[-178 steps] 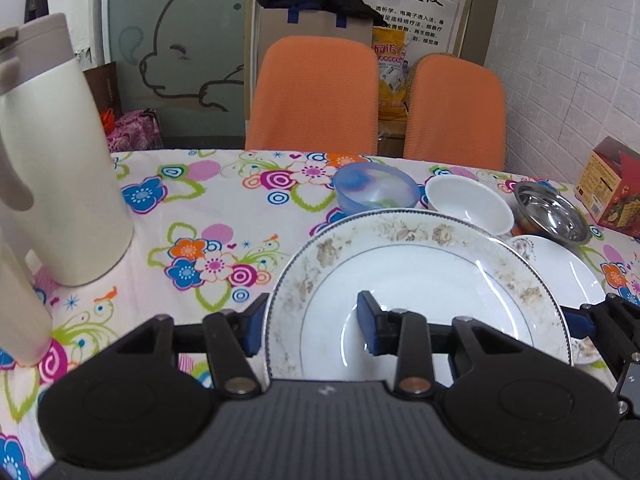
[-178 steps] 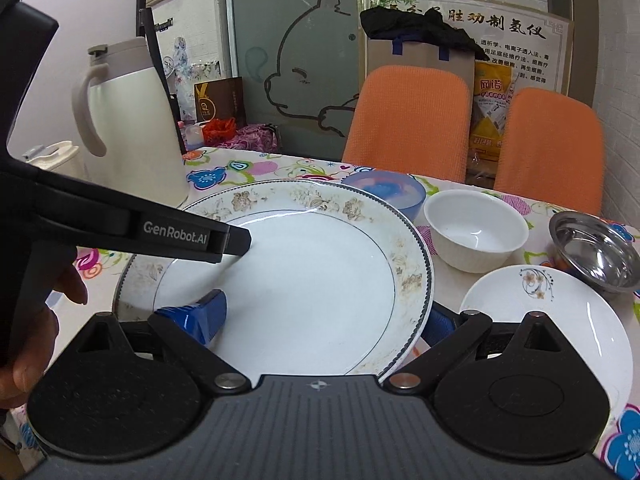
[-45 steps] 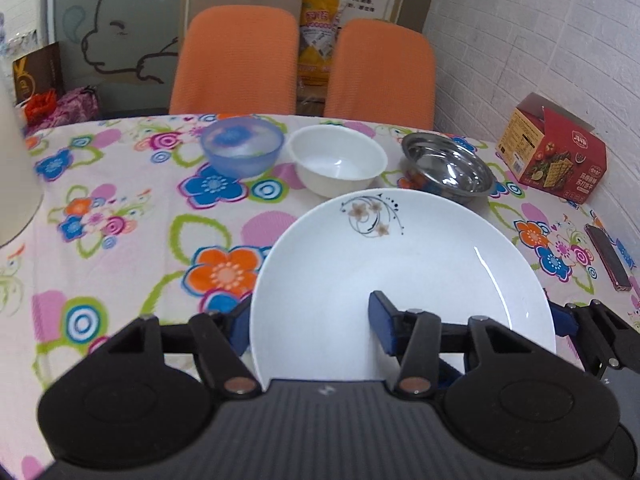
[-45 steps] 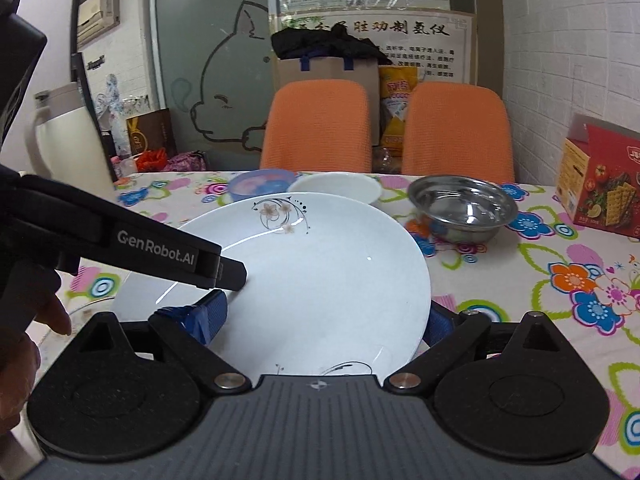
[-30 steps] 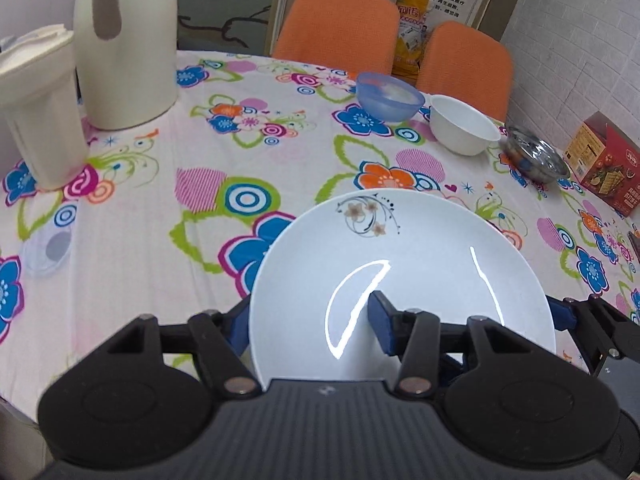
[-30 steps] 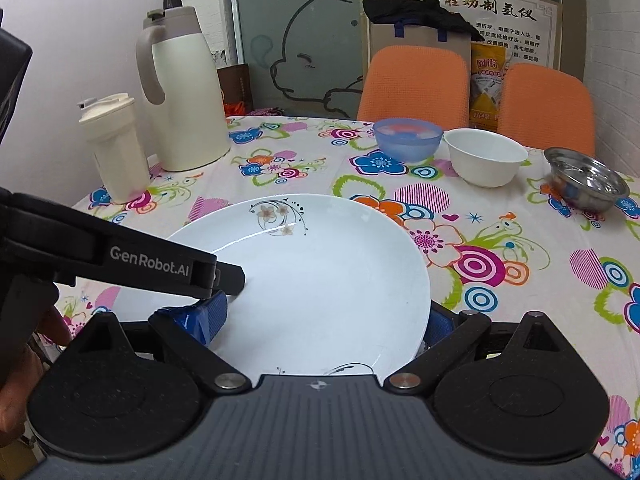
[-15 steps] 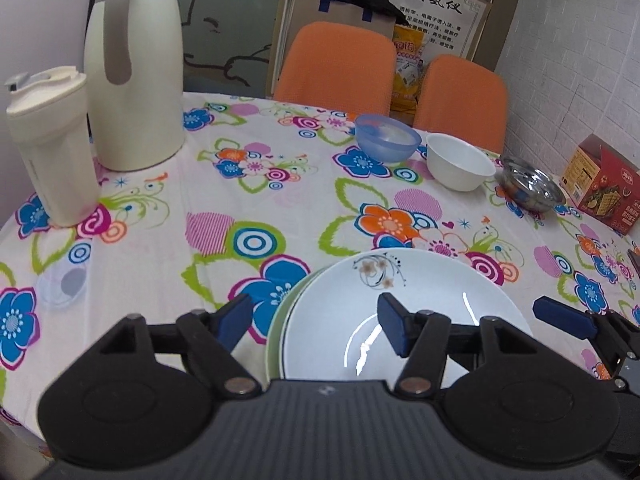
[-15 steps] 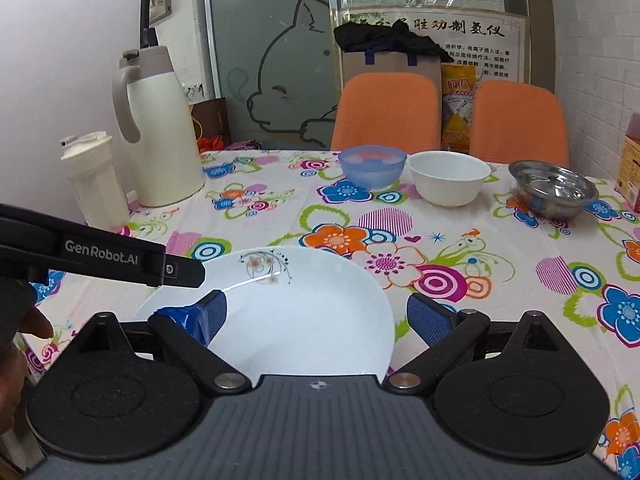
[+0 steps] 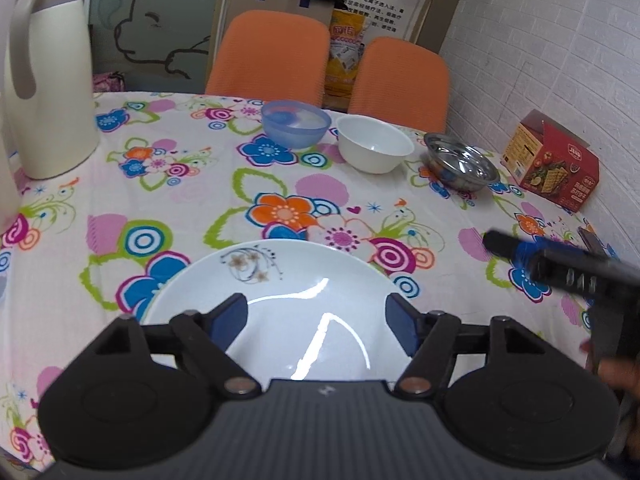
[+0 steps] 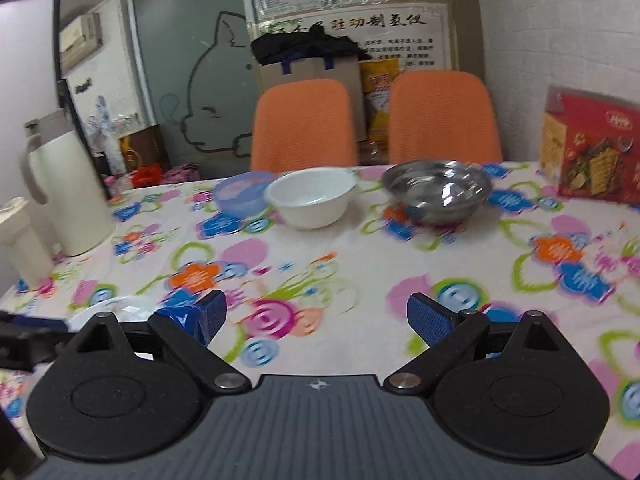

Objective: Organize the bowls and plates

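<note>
A white plate (image 9: 280, 292) with a small flower motif lies flat on the floral tablecloth near the front edge. My left gripper (image 9: 316, 320) hovers over it, open, its blue pads (image 9: 230, 320) apart and gripping nothing. My right gripper (image 10: 318, 316) is open over bare tablecloth to the right of the plate, whose rim (image 10: 108, 306) shows at lower left. One right-gripper finger (image 9: 516, 249) shows in the left wrist view. At the far side stand a blue bowl (image 9: 296, 124), a white bowl (image 9: 374, 148) and a steel bowl (image 9: 460, 162) in a row.
A cream thermos jug (image 9: 44, 80) and a cream cup (image 10: 20, 240) stand at the left. A red box (image 9: 552, 166) sits by the brick wall on the right, with a dark phone (image 9: 592, 238) near it. Two orange chairs (image 9: 272, 56) stand behind the table.
Both grippers carried the flower-motif plate to the near edge, lowered it and let go. The left jaws opened wider. The right gripper swung right, off the plate, facing the bowls.
</note>
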### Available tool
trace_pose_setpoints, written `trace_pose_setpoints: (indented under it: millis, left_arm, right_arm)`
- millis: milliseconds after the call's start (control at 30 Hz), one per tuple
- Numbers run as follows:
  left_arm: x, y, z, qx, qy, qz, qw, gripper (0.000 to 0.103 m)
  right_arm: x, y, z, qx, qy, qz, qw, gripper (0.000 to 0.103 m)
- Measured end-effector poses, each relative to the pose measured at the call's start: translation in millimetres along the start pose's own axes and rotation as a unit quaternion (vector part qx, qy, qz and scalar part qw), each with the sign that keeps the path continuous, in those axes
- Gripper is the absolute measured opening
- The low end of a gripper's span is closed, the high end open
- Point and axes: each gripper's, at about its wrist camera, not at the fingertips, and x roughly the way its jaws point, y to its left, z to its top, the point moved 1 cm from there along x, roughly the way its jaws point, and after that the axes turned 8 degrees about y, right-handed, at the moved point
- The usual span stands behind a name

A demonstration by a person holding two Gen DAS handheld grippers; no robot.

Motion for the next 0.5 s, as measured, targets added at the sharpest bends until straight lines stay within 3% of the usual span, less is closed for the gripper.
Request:
trace_pose_setpoints:
  millis: [133, 233, 367, 500]
  left_arm:
    - [13.6, -15.0, 8.7, 0.007, 0.008, -0.016, 0.9998, 0.069]
    - [22.2, -19.3, 16.0, 0.010, 0.014, -0.017, 0.9997, 0.070]
    - [27.7, -13.8, 25.1, 0.005, 0.016, -0.001, 0.9999, 0.070]
    - [30.1, -0.3, 33.8, -0.009, 0.015, 0.014, 0.9997, 0.070]
  right_arm:
    - [37.4, -57.3, 68.4, -0.014, 0.020, -0.073, 0.997, 0.085]
    - [92.0, -84.2, 111.1, -0.036, 0.074, -0.110, 0.991, 0.085]
    - [167.6, -108.3, 130.0, -0.052, 0.171, -0.128, 0.976, 0.084]
    - [205.6, -116.1, 131.9, -0.065, 0.223, -0.136, 0.963, 0.084]
